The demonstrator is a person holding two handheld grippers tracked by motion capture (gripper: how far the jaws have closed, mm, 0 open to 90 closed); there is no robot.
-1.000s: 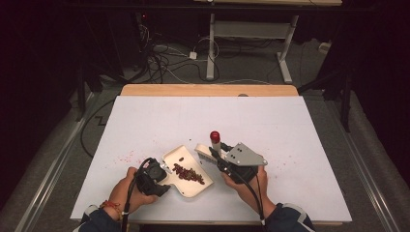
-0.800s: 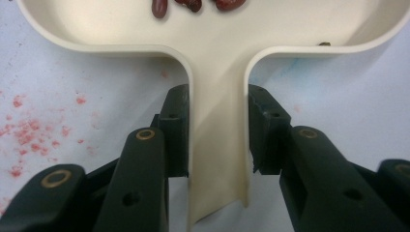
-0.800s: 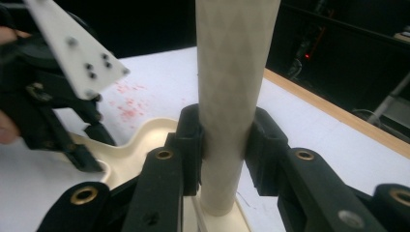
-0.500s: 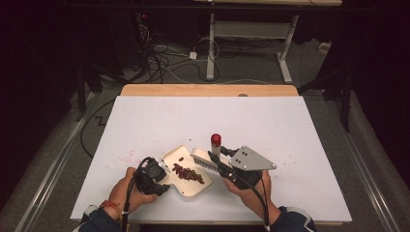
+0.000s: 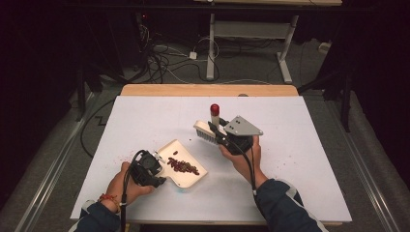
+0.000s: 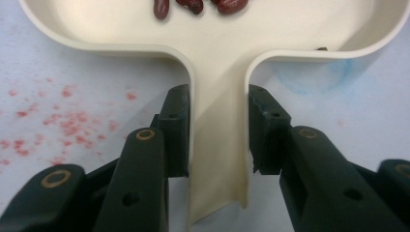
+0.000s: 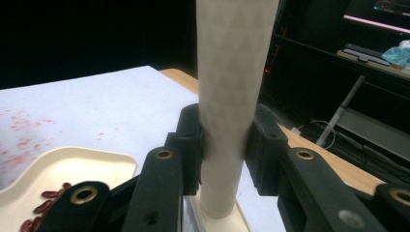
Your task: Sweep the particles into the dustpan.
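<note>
We see the left gripper [image 6: 217,130] clamped on the handle of the cream dustpan [image 6: 217,53], whose tray of red beans [image 5: 183,166] lies just ahead of it on the white surface [image 5: 145,121]. The right gripper [image 7: 226,145] grips the brush [image 5: 209,129] by its handle, off the surface.

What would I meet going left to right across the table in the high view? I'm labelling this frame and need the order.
Left gripper shut on the dustpan's handle → dustpan with red beans → brush → right gripper holding it.
</note>
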